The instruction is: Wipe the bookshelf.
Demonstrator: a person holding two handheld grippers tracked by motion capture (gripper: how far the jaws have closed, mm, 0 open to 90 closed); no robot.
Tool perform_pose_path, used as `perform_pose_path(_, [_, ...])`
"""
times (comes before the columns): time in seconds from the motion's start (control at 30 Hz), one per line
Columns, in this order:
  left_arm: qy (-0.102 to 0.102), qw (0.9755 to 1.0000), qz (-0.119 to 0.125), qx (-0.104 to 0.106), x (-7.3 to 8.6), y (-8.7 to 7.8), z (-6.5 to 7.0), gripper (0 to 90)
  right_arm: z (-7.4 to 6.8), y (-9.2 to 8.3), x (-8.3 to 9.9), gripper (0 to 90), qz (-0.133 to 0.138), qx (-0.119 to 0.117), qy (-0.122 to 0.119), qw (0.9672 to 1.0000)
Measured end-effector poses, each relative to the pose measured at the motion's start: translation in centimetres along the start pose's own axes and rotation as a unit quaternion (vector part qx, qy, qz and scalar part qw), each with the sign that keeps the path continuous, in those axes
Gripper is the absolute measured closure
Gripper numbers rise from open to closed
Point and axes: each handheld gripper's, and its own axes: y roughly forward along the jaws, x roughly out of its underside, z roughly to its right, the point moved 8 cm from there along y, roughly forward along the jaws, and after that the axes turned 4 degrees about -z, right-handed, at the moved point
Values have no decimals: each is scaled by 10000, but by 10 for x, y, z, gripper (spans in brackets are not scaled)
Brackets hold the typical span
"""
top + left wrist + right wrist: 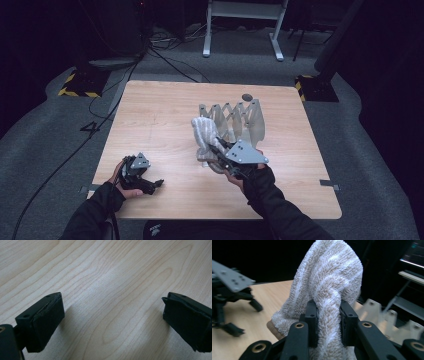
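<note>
Towel [204,135] first: white, striped terry, bunched and lifted off the wooden table [165,115], hanging in a tall fold just in front of the grey accordion-style rack [240,120] near the far middle of the tabletop. It sits that high probably because it is headed for the rack's slots, and a raised cloth clears the uprights more easily. The rack stands spread open, ribs apart, so something can go between them. Right gripper [328,322] is clamped on the towel, jaws pinching a thick ridge of fabric from both sides, with the rest of the cloth draping over and beyond the pads; a pinch on a fold likely keeps the bundle from sliding out. Left gripper [150,184] rests low near the table's near-left edge, well apart from the towel, jaws spread wide with nothing between them [112,322], apparently parked out of the way.
</note>
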Motion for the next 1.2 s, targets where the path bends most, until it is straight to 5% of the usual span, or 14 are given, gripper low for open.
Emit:
perform_pose_path(0.07, [14, 10000, -3, 1, 0, 0, 0, 38, -17, 13, 12, 727, -234, -155, -161, 9995])
perform_pose_path(0.17, [13, 10000, -3, 2, 0, 0, 0, 39, -24, 24, 25, 726, -434, -180, -216, 9987])
perform_pose_path(0.33, [5, 10000, 3, -2, 0, 0, 0, 38, -43, 49, 63, 727, -1148, -302, -354, 9923])
perform_pose_path(0.5, [3, 10000, 0, 0, 0, 0, 0, 39, -40, 69, 98, 724, -1781, -227, -35, 9838])
perform_pose_path(0.57, [2, 10000, 1, 2, 0, 0, 0, 38, -40, 70, 98, 724, -1768, -233, -16, 9840])
perform_pose_path(0.83, [19, 10000, 3, 3, 0, 0, 0, 39, -43, 52, 56, 723, -977, -70, -168, 9951])
perform_pose_path(0.87, [13, 10000, -1, 6, 0, 0, 0, 39, -33, 43, 44, 723, -722, 51, -147, 9973])
perform_pose_path(1.0, [-10, 10000, 1, -3, 0, 0, 0, 39, -7, 23, 26, 720, -405, 239, 76, 9989])
perform_pose_path(1.07, [-17, 10000, -6, -6, 0, 0, 0, 39, -1, 20, 25, 719, -408, 275, 82, 9988])
perform_pose_path(1.13, [-22, 10000, -7, -18, -1, 0, 1, 38, 5, 17, 30, 714, -521, 80, 154, 9985])
perform_pose_path(1.17, [-4, 10000, -35, -25, -1, 1, 1, 40, 0, 18, 45, 704, -766, -305, 94, 9966])
perform_pose_path(1.2, [-4, 10000, -35, -25, -1, 1, 1, 45, 0, 18, 45, 704, -766, -305, 94, 9966])
